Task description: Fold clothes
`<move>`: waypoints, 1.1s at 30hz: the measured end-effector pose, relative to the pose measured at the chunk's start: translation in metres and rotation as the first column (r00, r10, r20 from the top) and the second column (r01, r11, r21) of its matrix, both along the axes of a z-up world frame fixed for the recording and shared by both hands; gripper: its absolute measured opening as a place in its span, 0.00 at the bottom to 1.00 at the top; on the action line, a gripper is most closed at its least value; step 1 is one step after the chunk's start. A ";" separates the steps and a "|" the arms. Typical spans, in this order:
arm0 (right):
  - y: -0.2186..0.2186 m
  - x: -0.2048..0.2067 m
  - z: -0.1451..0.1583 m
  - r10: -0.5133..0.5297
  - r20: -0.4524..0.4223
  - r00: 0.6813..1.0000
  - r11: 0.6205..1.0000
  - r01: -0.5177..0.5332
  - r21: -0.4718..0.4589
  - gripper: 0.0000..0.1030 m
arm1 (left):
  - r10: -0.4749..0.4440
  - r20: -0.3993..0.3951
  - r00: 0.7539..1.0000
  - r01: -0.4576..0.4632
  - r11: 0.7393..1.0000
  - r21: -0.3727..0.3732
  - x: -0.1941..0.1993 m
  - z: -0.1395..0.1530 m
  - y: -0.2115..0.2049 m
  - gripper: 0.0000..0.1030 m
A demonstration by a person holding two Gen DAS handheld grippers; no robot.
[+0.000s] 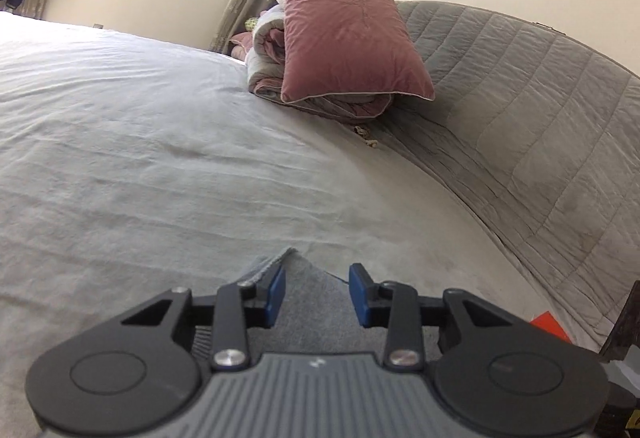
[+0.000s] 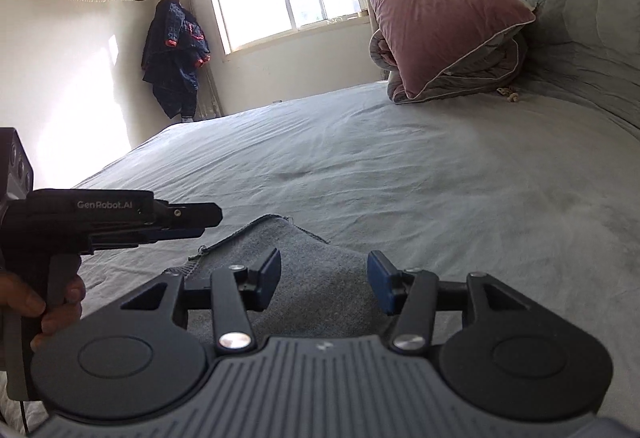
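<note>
**Both grippers spread above a grey cloth on the bed**

Left wrist view: the left gripper [image 1: 317, 290] hangs with its blue pads apart, nothing between them, over a grey knitted cloth [image 1: 308, 298] lying on the pale grey bedsheet [image 1: 140, 141]. A dusty-pink pillow [image 1: 352, 37] leans on rolled bedding.

Right wrist view: the right gripper [image 2: 323, 282] is likewise spread wide above the same cloth [image 2: 280, 258]. A hand [image 2: 48, 302] holds the left gripper beside it.
</note>
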State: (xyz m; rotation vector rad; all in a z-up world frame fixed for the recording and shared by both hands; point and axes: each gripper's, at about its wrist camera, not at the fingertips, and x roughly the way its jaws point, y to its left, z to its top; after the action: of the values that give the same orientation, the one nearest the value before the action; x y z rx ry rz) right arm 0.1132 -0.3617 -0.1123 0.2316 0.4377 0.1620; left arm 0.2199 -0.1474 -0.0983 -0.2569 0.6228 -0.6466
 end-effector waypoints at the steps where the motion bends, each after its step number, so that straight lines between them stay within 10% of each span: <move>1: 0.001 0.002 -0.002 0.010 0.000 1.000 1.000 -0.010 -0.011 0.51 | -0.029 -0.016 0.999 0.029 0.999 0.016 0.006 -0.006 -0.006 0.34; 11: -0.016 0.001 -0.013 -0.018 -0.056 0.998 1.000 0.017 -0.013 0.43 | -0.001 -0.070 0.998 0.005 0.999 0.046 0.045 -0.020 0.005 0.29; 15: -0.045 -0.006 -0.014 -0.013 -0.096 0.995 0.991 0.026 0.135 0.52 | 0.025 -0.087 0.996 -0.019 0.997 0.075 0.044 -0.006 0.023 0.72; 26: -0.078 -0.020 -0.039 0.138 -0.238 0.961 0.811 0.028 0.584 0.68 | -0.028 -0.303 0.953 0.023 1.000 -0.021 0.052 -0.032 0.061 0.74; 33: -0.052 -0.009 -0.038 0.136 -0.272 0.953 0.844 0.032 0.536 0.68 | -0.020 -0.378 0.926 -0.048 0.984 -0.169 0.046 -0.056 0.065 0.72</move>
State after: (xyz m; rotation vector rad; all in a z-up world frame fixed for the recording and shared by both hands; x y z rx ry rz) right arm 0.1040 -0.4133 -0.1505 0.8081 0.7006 0.3061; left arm 0.2661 -0.0821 -0.1539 -0.5600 0.9351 -0.6434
